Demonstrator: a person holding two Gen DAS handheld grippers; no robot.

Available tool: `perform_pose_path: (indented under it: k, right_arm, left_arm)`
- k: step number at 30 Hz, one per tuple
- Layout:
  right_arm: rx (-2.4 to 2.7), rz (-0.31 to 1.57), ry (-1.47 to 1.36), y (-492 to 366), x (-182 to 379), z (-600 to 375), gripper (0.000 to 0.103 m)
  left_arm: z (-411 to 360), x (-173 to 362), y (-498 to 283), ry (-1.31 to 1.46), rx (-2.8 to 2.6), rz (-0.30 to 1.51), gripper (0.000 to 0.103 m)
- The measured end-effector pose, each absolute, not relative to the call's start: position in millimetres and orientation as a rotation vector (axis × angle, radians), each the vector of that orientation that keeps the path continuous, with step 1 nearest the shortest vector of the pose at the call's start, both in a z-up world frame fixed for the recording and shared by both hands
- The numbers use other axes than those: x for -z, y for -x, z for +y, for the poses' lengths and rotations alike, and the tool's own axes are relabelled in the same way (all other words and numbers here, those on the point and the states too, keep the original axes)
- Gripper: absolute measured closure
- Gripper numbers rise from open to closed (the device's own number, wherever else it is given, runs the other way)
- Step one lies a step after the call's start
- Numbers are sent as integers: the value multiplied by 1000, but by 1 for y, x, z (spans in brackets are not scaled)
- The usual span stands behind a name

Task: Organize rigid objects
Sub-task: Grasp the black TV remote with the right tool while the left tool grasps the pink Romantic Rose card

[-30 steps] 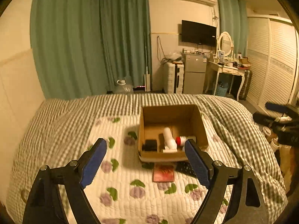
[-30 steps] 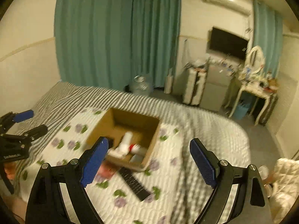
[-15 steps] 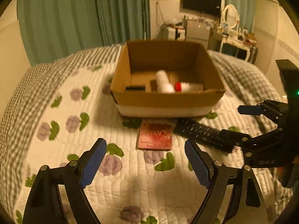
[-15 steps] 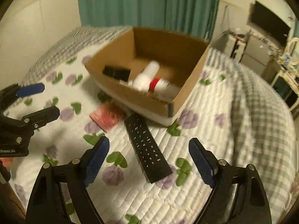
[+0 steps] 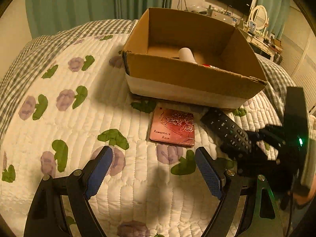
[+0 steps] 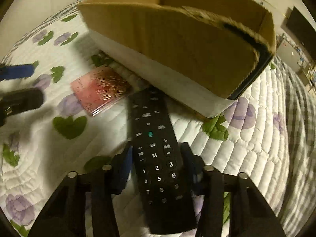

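Observation:
A black remote control lies on the quilt in front of the cardboard box. My right gripper has closed its fingers against both sides of the remote. The remote also shows in the left wrist view, with the right gripper on its near end. A pink "Romantic Rose" tin lies flat beside the remote, also visible in the right wrist view. My left gripper is open and empty, just short of the tin. The box holds a white tube and a red-capped item.
The floral quilt covers the bed, with a checked blanket around its edges. Green curtains, a TV and a dressing table stand beyond the bed.
Both grippers dropped low and moved in toward the box. The right gripper went from wide open to closed around the remote. The left gripper stayed open, now near the tin.

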State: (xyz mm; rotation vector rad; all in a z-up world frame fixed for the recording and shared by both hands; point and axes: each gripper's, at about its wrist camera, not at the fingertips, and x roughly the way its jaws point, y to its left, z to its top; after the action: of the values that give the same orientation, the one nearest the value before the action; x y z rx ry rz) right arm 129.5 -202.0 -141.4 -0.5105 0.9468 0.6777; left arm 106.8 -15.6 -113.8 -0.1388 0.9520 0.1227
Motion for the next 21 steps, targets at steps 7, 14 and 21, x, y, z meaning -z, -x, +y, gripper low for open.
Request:
perform_pose_path:
  k: [7, 14, 21]
  right_arm:
    - [-636, 911, 499, -89, 120, -212, 63]
    - [-507, 958, 420, -99, 98, -257, 63]
    - [-407, 984, 234, -142, 94, -292, 63]
  left_arm:
    - [-23, 111, -109, 94, -88, 968, 15]
    - [-36, 121, -140, 33, -66, 999, 15]
    - [-38, 153, -174, 27, -18, 1080, 15]
